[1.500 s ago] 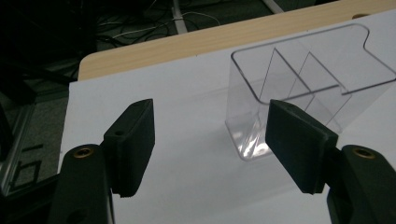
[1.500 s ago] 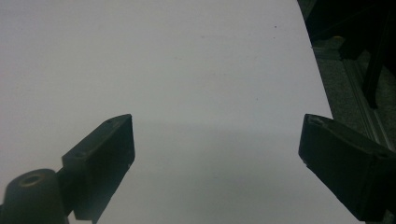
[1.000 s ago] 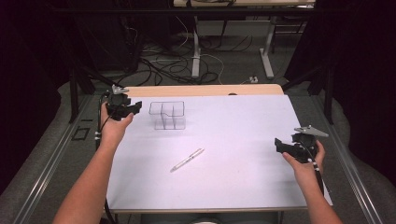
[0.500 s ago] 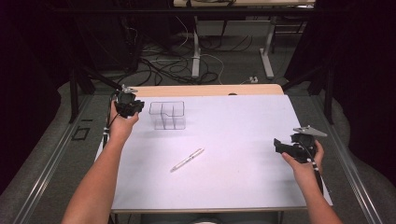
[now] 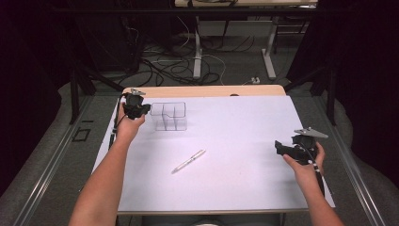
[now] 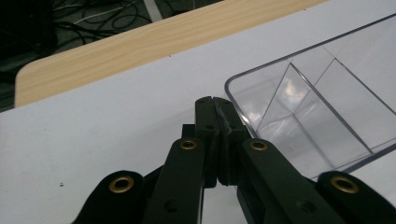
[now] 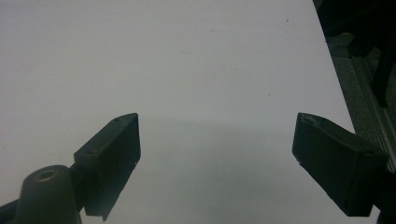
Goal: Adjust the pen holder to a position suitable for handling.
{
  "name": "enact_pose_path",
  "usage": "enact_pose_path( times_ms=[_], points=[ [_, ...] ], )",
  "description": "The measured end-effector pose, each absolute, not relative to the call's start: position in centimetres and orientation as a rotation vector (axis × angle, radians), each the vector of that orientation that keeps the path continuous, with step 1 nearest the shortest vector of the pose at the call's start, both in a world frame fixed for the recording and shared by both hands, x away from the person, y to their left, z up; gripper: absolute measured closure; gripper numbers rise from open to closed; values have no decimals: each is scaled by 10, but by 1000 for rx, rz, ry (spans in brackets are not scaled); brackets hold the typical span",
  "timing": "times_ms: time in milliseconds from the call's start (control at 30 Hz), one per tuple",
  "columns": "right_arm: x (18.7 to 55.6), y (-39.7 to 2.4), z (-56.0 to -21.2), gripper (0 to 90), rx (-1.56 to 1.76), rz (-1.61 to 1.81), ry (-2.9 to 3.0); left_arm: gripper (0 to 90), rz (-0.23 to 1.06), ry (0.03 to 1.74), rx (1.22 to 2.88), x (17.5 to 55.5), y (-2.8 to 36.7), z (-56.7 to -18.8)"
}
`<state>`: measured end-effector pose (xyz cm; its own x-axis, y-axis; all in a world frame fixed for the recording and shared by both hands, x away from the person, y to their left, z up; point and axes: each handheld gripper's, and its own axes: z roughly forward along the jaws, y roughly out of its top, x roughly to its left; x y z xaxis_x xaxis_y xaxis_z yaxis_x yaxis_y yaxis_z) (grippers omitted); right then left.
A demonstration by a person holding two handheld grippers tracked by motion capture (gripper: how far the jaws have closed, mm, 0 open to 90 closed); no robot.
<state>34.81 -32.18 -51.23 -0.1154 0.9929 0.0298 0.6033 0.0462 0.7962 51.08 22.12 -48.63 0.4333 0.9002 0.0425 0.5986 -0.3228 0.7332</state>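
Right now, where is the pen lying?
In the high view, the pen lies mid-table on the white sheet, nearer the person than the clear organizer.

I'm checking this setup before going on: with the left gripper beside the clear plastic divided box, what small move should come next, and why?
Probably nudge the box. The left gripper is shut with nothing between its jaws, its tips right beside the near corner of the clear plastic divided box, so a push looks likelier than a grasp. The right gripper is open over bare white table, far from the silver pen.

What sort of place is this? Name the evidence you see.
Probably a lab or recording workshop: loose cables trail over the floor between metal desk legs, and a white-topped table holds just a clear divided organiser and a pen.
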Motion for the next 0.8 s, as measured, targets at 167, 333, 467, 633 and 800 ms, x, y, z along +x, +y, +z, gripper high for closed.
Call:
enact_pose_path(
  times_ms=[167,333,467,633,800],
  points=[
    [348,-321,-513,149,1618,910,1775,895,571,1282,2040,515,222,-490],
    [349,-321,-514,150,1620,906,1777,895,569,1283,2062,516,220,-493],
    [349,-321,-514,150,1616,908,1782,895,563,1284,2069,518,220,-495],
    [349,-319,-515,150,1623,908,1788,895,547,1274,2075,518,216,-497],
    [351,-318,-516,151,1616,906,1790,894,541,1252,2091,518,211,-499]
  ],
)
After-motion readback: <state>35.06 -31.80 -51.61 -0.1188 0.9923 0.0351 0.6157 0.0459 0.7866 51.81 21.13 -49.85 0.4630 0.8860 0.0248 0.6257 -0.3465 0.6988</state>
